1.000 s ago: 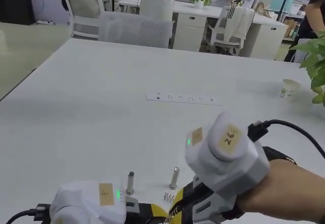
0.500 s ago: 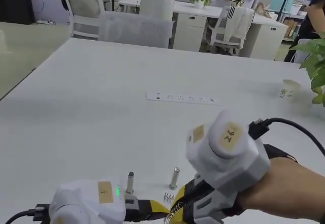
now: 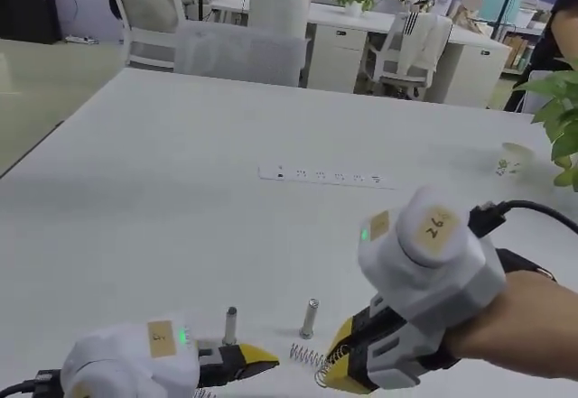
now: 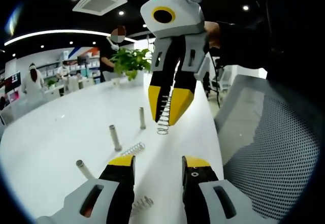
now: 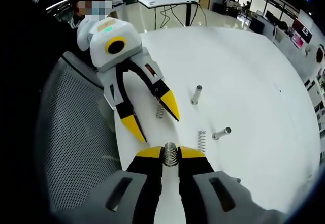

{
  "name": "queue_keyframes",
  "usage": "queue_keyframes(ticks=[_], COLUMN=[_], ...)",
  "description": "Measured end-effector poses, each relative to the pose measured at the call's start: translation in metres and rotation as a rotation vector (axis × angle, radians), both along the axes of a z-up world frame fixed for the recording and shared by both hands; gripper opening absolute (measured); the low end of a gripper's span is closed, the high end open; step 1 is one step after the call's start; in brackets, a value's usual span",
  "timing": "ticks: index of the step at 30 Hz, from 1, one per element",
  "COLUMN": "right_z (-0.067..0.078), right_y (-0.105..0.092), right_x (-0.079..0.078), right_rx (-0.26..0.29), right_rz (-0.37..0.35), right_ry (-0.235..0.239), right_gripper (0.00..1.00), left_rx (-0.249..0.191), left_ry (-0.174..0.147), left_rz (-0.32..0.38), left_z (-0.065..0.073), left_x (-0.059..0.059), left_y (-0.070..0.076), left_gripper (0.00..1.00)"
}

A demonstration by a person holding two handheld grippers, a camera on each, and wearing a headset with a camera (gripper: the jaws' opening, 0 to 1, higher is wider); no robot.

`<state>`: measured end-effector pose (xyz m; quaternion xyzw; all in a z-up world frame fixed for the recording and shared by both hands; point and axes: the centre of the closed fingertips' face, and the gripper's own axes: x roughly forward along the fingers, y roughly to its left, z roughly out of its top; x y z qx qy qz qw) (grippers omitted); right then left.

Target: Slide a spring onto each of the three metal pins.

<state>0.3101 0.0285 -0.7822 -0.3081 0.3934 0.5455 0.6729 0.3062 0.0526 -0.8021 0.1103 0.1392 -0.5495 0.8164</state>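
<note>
My right gripper (image 3: 340, 373) (image 5: 171, 153) is shut on a small coil spring (image 5: 171, 154) (image 4: 163, 113), held a little above the white table (image 3: 271, 236). Facing it, my left gripper (image 3: 253, 360) (image 4: 158, 162) stands open with nothing between its jaws. Two upright metal pins (image 3: 230, 324) (image 3: 310, 317) stand just beyond the grippers; the left gripper view shows three pins (image 4: 142, 117) (image 4: 115, 136) (image 4: 81, 167). One loose spring (image 3: 305, 355) (image 4: 133, 149) lies on the table near the pins. A second loose spring (image 4: 142, 203) (image 5: 160, 110) lies under the left gripper's jaws.
A white power strip (image 3: 325, 176) lies across the middle of the table. A paper cup (image 3: 511, 158) and a green plant (image 3: 560, 118) stand at the far right edge. A mesh chair seat (image 5: 76, 148) is at the near edge. Desks, chairs and people stand beyond.
The right gripper has risen and moved right with the spring in its jaws. The left gripper has drawn back to the left, so its yellow tips and the loose spring show.
</note>
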Motion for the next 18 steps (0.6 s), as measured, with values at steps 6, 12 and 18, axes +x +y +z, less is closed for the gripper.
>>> queue_keyframes(ticks=[6,12,18], right_z=[0.001,0.004,0.006], right_y=[-0.009,-0.021,-0.034], right_x=[0.005,0.012,0.02], right_rx=[-0.009,-0.017,-0.034], right_rz=[-0.019,-0.045,-0.068], right_ry=[-0.005,-0.014,-0.024], right_gripper=[0.08,0.08,0.08], left_rx=[-0.009,-0.016,-0.022], left_ry=[0.013,0.021,0.025], left_rz=[0.027,0.064,0.099], left_z=[-0.002,-0.002,-0.003], left_x=[0.001,0.002,0.005], left_y=[0.007,0.017,0.028], left_gripper=[0.34,0.36,0.37])
